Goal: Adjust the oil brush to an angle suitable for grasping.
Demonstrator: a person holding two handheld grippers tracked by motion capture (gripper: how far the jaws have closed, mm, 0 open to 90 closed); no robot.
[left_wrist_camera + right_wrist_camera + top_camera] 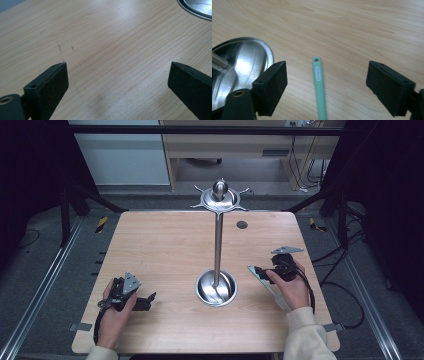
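In the high view, a pale wooden desk point(165, 250) with rounded corners carries a metal stand point(217, 245): a round polished dish at the base, a thin upright pole, and a disc with short prongs and a ball on top. The stand sits near the middle, leaving broad bare wood to its left and behind it. The left gripper point(145, 301) lies low near the front left, held by a hand point(116, 312), its fingers pointing toward the stand's base and well apart from it. The right gripper point(260, 272) sits to the right of the base, held by the other hand point(295, 290); a cream sleeve point(306, 335) comes in over the front edge. A slim pale green spatula point(272, 292) lies flat under that gripper, slanting toward the front right edge, near the base but apart from it.

In the left gripper view, two black, blocky fingers point(53, 82) stand wide apart over bare wood with fine grain and a few faint dark scratches. They hold nothing. The rim of the steel dish point(197, 8) curves in at the top right corner.

In the right gripper view, the fingers point(273, 85) are spread wide and hold nothing. The spatula's handle point(319, 85) lies between them, smooth and matte green, with a small hanging hole and a white oval label at its end; it touches neither finger. The shiny dish point(244, 65) lies at the left, just beside one finger, with the pole's foot inside.
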